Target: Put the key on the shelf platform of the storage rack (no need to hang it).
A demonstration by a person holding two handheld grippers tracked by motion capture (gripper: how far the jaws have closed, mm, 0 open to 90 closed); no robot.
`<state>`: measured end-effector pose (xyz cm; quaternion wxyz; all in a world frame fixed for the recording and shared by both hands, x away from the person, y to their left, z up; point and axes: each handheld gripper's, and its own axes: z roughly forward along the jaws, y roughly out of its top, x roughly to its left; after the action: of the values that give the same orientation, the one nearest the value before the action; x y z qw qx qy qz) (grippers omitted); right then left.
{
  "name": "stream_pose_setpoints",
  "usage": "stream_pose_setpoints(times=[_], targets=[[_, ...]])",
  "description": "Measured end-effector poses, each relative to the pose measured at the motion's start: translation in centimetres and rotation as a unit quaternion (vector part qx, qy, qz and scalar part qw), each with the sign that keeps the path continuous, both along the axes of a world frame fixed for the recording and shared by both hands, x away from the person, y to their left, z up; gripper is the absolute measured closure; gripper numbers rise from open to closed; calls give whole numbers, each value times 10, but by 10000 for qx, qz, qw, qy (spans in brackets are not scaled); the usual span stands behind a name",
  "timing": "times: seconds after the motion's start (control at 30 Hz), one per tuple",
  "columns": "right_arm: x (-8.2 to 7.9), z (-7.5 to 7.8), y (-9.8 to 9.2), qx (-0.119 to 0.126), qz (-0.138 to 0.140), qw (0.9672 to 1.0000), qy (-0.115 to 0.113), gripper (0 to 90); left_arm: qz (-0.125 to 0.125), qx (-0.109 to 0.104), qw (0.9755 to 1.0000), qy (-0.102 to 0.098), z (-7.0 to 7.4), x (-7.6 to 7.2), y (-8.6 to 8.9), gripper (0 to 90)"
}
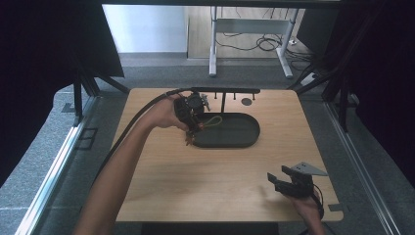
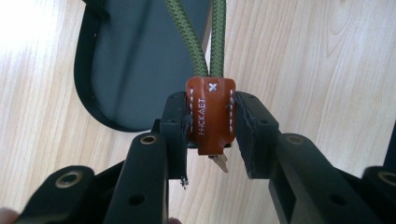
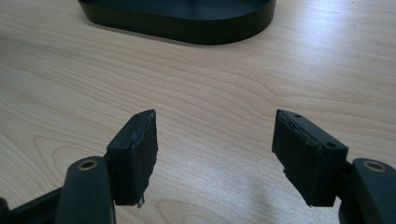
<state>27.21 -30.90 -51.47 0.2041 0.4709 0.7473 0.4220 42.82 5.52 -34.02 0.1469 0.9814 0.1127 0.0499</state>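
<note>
The left tool is held at the left end of the black oval tray, its jaws clamped on the sides of a brown leather tab stitched in white and stamped with letters. A green braided cord loop runs from the top of the tab out over the tray floor. In the high view the left hand holds this tool tilted down at the tray's near-left rim, and the cord lies curled inside the tray. A thin black rack with short pegs stands just behind the tray. The wooden bench is bare between the tray and the near-right corner. There the right tool rests low over the bench, well apart from the tray, jaws standing wide apart with nothing between them.
</note>
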Motion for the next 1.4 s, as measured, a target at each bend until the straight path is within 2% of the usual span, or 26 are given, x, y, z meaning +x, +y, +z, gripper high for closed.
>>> stream_pose_setpoints(times=[0.6,0.83,1.0,1.13,1.4], targets=[[0,-1,-3,33,-34,10000,16,313,-72,60,10000,12,3,25,-19,666],[0,-1,-4,37,-47,10000,13,313,-24,59,10000,20,-3,34,-20,666],[0,-1,-4,33,-56,10000,35,314,15,-20,10000,-6,-8,42,-24,666],[0,-1,-4,21,-41,10000,30,313,4,58,10000,5,-11,48,-29,666],[0,-2,-4,19,-44,10000,31,314,-52,20,10000,2,-19,55,-43,666]])
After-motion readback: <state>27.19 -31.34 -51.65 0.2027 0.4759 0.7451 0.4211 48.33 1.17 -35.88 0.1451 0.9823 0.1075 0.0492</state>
